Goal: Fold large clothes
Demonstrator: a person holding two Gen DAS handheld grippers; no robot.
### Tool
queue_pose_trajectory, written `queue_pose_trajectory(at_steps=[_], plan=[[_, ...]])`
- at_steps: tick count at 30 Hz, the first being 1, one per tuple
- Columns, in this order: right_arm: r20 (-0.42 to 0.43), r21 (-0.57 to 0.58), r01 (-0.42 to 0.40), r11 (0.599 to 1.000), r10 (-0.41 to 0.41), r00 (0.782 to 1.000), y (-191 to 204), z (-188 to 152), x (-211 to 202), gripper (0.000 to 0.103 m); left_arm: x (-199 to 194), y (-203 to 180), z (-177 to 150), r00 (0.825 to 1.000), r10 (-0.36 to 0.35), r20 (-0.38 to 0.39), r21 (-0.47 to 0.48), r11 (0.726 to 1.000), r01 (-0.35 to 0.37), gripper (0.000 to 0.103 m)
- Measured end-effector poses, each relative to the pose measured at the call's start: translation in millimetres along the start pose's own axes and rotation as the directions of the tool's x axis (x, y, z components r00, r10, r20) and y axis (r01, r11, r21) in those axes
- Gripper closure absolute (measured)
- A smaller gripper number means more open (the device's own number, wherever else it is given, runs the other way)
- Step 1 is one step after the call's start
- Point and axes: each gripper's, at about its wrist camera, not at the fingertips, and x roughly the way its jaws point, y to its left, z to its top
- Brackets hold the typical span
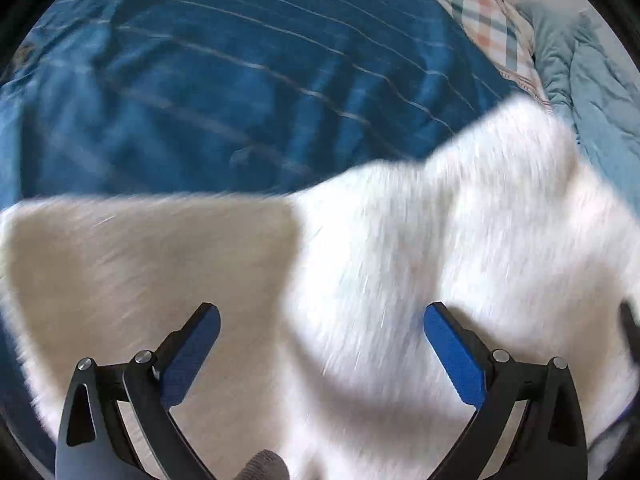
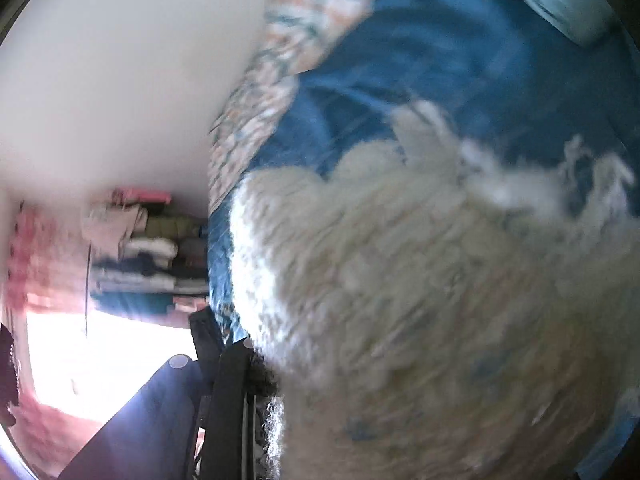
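Note:
A large white fluffy garment (image 1: 400, 260) lies spread over a blue striped bedcover (image 1: 240, 80). My left gripper (image 1: 320, 320) hovers just above it, pointing steeply down, open with nothing between its blue pads (image 1: 452, 356). In the right wrist view the same garment (image 2: 420, 300) hangs blurred right in front of the lens and fills the lower right. My right gripper (image 2: 240, 344) is shut on its edge and lifted above the bed. Only one dark finger (image 2: 206, 332) shows; the fleece hides the other.
A plaid pillow (image 1: 480, 8) and a pale blue quilt (image 1: 592, 80) lie at the bed's far right. Beside the bed stand a white wall (image 2: 120, 80), a shelf of stacked folded clothes (image 2: 152, 256) and a bright sunlit patch (image 2: 100, 352).

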Motion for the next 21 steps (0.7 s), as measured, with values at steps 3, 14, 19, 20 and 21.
queue_pose_trajectory(at_steps=[3, 14, 19, 20, 21], plan=[[-0.018, -0.138, 0.015, 0.990, -0.018, 1.000, 60.7, -22.9, 9.6, 0.080, -39.6, 42.4, -40.0, 0.997, 0.076, 0.016, -0.007, 0.997, -0.075, 0.000], [-0.248, -0.670, 0.050, 0.741, -0.286, 0.926, 203.4, -246.8, 176.3, 0.080, -76.2, 286.6, -174.7, 0.878, 0.474, -0.069, -0.395, 0.795, -0.460, 0.000], [-0.313, -0.753, 0.056, 0.656, -0.431, 0.846, 175.7, -322.3, 227.6, 0.077, -66.3, 326.9, -190.8, 0.923, 0.383, -0.026, -0.469, 0.811, -0.350, 0.000], [-0.350, -0.742, 0.045, 0.669, -0.444, 0.825, 169.1, -328.7, 233.9, 0.075, -63.6, 327.3, -190.0, 0.924, 0.382, -0.030, -0.468, 0.812, -0.350, 0.000], [-0.365, -0.735, 0.041, 0.677, -0.445, 0.818, 166.8, -328.8, 234.8, 0.074, -60.6, 326.9, -189.1, 0.922, 0.385, -0.033, -0.466, 0.810, -0.355, 0.000]])
